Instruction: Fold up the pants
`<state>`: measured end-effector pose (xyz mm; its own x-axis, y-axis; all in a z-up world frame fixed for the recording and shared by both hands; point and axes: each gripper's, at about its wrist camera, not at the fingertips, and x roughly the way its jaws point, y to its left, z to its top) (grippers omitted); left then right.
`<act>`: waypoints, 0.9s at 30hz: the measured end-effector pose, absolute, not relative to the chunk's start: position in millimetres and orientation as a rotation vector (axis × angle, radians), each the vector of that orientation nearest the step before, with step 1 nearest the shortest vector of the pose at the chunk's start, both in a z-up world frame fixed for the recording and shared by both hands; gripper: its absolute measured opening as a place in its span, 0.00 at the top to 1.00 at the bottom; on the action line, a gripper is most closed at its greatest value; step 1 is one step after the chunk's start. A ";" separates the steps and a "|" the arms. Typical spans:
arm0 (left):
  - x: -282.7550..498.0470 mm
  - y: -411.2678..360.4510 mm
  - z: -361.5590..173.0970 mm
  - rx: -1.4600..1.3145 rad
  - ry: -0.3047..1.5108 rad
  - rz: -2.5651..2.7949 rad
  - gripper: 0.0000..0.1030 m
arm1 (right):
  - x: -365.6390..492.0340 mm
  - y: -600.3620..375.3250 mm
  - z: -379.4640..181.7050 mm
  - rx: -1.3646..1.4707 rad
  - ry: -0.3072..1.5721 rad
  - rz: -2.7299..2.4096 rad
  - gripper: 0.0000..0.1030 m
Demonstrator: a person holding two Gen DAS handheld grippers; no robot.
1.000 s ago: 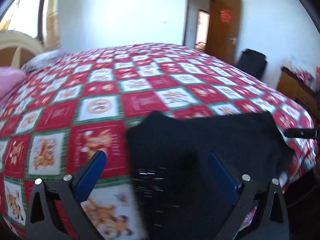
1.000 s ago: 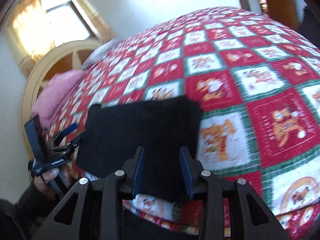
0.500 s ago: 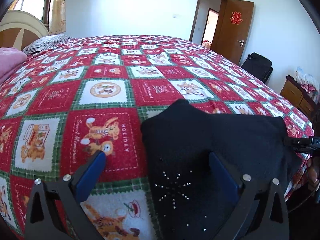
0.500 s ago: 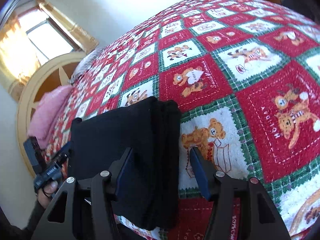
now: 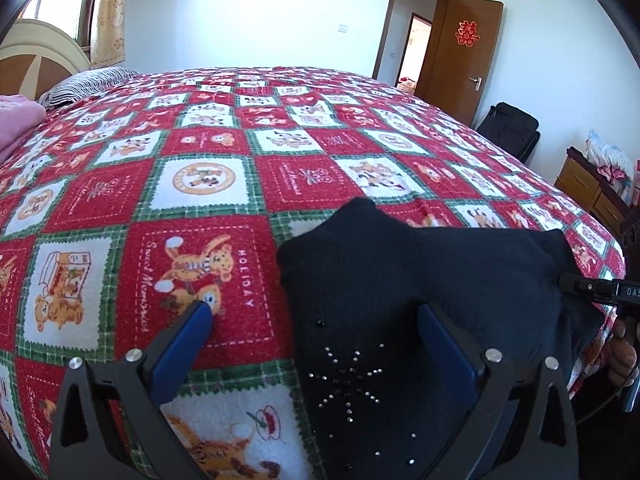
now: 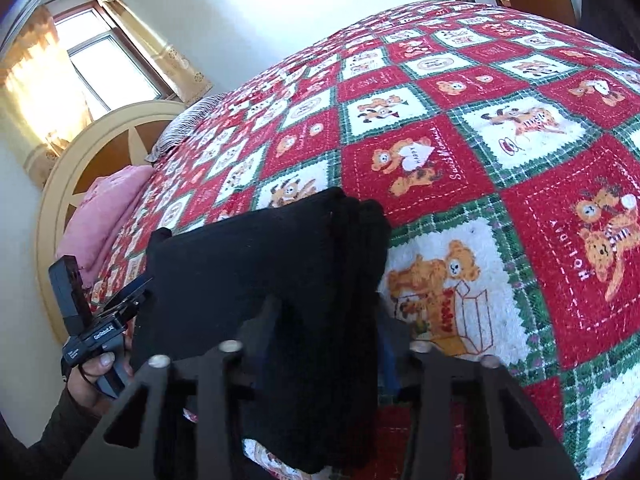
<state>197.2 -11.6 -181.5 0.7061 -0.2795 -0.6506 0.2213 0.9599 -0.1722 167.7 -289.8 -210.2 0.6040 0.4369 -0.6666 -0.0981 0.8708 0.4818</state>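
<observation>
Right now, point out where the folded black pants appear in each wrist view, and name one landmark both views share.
Left wrist view: the folded black pants fill the lower centre and right, on the red patchwork bedspread, with a beaded starburst near the bottom.
Right wrist view: the pants sit left of centre, their stacked edge hanging down at the bottom.
Shared landmark: the pink pillow by the headboard.

Our left gripper [image 5: 314, 334] has a matte black triangulated frame with silver screw heads and flat blue pads [image 5: 182, 346]. Our right gripper [image 6: 326, 330] has the same black frame and silver screws. A dark sleeve [image 6: 60, 438] covers our left arm; white lettering marks the black handle [image 6: 94, 338].
</observation>
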 end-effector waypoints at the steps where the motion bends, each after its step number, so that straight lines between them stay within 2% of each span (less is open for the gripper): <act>1: 196.0 -11.3 -181.5 -0.085 0.735 -0.284 0.00 | 166.1 -288.8 -208.7 0.418 0.867 0.323 0.70; 5: 192.3 -11.4 -182.2 -0.084 0.721 -0.293 0.02 | 165.4 -285.7 -208.1 0.403 0.868 0.321 0.71; 7: 190.4 -9.7 -181.0 -0.096 0.721 -0.296 0.07 | 164.0 -285.1 -206.9 0.401 0.864 0.323 0.72; 9: 187.8 -7.0 -179.1 -0.120 0.722 -0.307 0.18 | 161.7 -282.9 -203.8 0.384 0.852 0.325 0.73; 13: 187.8 -3.7 -180.4 -0.146 0.726 -0.325 0.19 | 159.8 -276.1 -201.9 0.347 0.846 0.324 0.73; 14: 188.0 -4.2 -180.3 -0.144 0.725 -0.327 0.23 | 161.8 -277.0 -203.8 0.352 0.852 0.321 0.73; 16: 188.7 -3.4 -179.0 -0.157 0.719 -0.350 0.48 | 162.0 -278.9 -203.5 0.363 0.851 0.323 0.73; 17: 189.8 -3.0 -178.4 -0.186 0.726 -0.403 0.72 | 161.1 -277.8 -201.3 0.356 0.844 0.325 0.74; 21: 187.9 -3.2 -172.9 -0.181 0.717 -0.409 0.83 | 152.1 -269.5 -186.3 0.322 0.803 0.335 0.75; 27: 180.9 8.5 -157.3 -0.243 0.685 -0.449 0.86 | 146.7 -254.8 -154.6 0.301 0.750 0.386 0.75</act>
